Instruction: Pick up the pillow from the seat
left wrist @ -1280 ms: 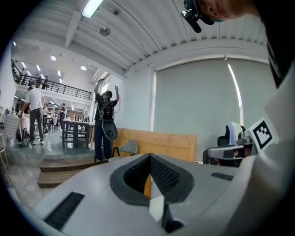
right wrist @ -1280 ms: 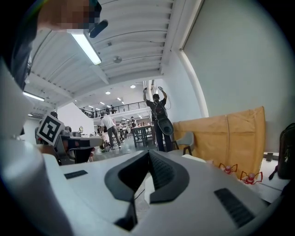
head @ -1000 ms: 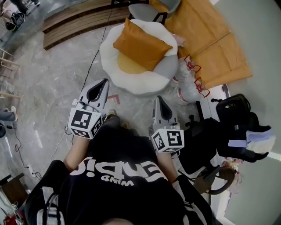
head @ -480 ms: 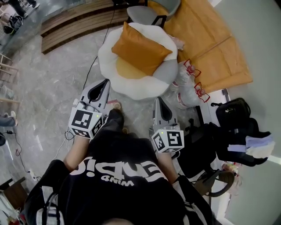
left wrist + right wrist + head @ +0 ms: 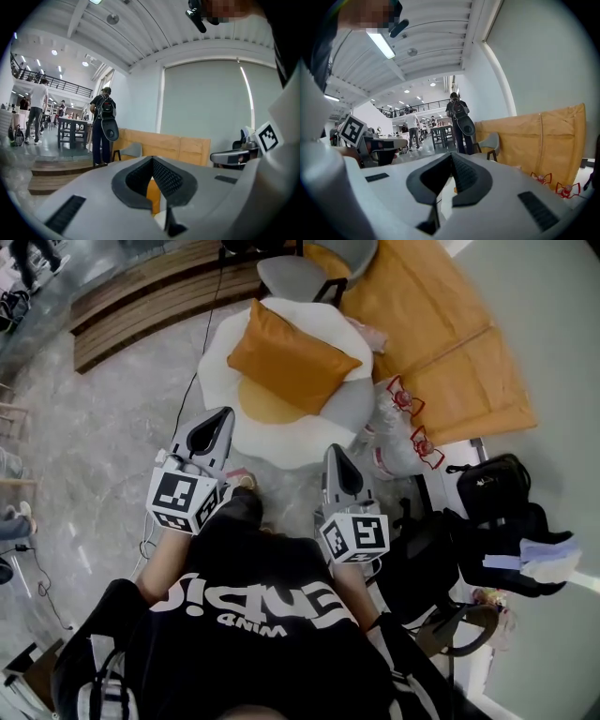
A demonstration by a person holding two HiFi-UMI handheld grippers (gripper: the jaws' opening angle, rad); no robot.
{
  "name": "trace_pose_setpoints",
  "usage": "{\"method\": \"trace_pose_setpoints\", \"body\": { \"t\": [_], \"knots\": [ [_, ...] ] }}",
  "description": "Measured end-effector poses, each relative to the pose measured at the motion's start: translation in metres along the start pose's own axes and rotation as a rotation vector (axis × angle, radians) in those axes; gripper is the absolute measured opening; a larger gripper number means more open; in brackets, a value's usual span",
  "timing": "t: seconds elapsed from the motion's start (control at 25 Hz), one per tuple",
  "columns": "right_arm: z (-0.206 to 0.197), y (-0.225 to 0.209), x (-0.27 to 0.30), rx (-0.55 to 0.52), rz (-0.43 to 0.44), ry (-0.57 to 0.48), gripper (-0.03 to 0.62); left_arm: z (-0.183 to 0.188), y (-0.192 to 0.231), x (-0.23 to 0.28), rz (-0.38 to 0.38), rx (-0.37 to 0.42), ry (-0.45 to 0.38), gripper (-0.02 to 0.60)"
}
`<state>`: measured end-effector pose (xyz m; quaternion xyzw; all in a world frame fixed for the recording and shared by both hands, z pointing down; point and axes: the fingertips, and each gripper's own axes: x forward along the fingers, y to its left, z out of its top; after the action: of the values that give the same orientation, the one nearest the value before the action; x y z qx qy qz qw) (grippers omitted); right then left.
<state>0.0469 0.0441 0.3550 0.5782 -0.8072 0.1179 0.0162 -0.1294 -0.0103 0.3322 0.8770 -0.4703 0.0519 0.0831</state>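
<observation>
An orange pillow (image 5: 289, 354) lies tilted on a round white seat (image 5: 218, 362) shaped like a fried egg, with a yellow middle. Both grippers hover short of the seat's near rim and hold nothing. My left gripper (image 5: 220, 414) points at the seat's left front edge and is shut. My right gripper (image 5: 336, 450) sits near the seat's right front edge, also shut. A strip of the orange pillow (image 5: 153, 194) shows between the jaws in the left gripper view. In the right gripper view the jaws (image 5: 451, 157) meet at their tips with nothing between them.
Orange panels (image 5: 441, 324) stand behind the seat, with a grey chair (image 5: 300, 273) beside them. Clear bags with red handles (image 5: 403, 423) lie at the seat's right. Black bags (image 5: 492, 512) crowd the right side. A black cable (image 5: 202, 352) runs across the marble floor. People stand in the distance (image 5: 103, 124).
The seat and pillow have drawn closer to both grippers in the head view as the person steps forward. Both grippers keep their pose and stay shut.
</observation>
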Motion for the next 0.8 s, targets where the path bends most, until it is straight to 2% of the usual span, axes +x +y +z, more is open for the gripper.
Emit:
{"method": "trace_pose_setpoints", "body": {
  "t": [0.44,0.8],
  "knots": [
    [0.022,-0.011,0.069,-0.015,-0.081,-0.012,0.021,0.023,0.055,0.069,-0.077,0.008,-0.008,0.009],
    [0.035,-0.04,0.095,-0.013,-0.113,-0.014,0.021,0.031,0.062,0.106,-0.09,0.006,-0.002,0.009]
  ]
}}
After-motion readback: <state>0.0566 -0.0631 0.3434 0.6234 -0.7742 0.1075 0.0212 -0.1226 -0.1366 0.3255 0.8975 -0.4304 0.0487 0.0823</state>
